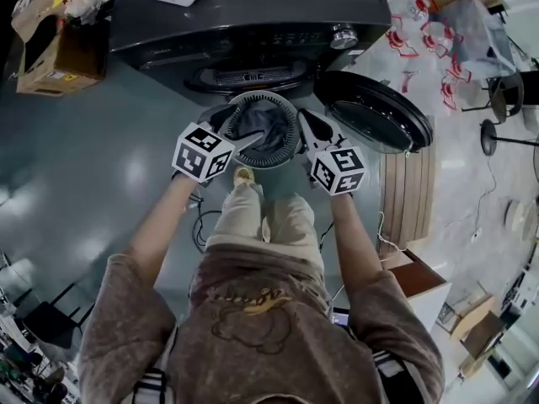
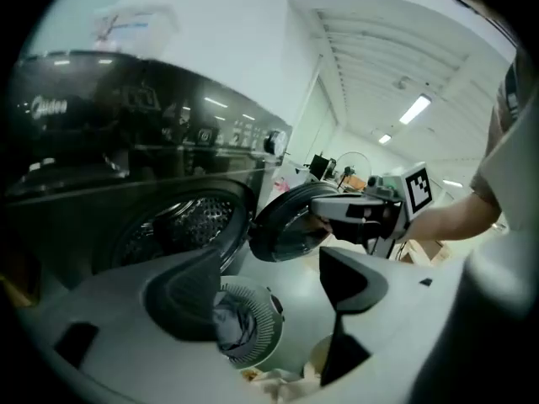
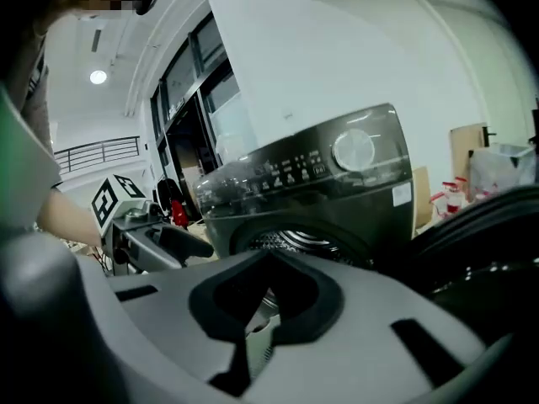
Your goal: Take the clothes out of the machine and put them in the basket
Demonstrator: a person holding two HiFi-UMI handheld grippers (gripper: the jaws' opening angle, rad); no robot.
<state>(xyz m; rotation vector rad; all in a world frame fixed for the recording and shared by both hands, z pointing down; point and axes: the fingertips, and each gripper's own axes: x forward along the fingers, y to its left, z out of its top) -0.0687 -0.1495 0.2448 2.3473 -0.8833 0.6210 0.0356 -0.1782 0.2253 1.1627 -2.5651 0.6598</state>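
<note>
One washer (image 1: 253, 15), one door (image 1: 370, 112) open, one basket (image 1: 282, 156) on floor in front, grey clothes (image 1: 265, 124) inside, two grippers above it, left gripper (image 2: 269, 293) jaws apart, empty, right gripper (image 3: 265, 297) jaws together, empty

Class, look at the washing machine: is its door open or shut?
Open. The door stands swung aside from the machine, and the drum shows through the opening.

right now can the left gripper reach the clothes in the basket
Probably yes: the left gripper hangs open over the basket, and the clothes lie uncovered in it, with nothing in between.
</note>
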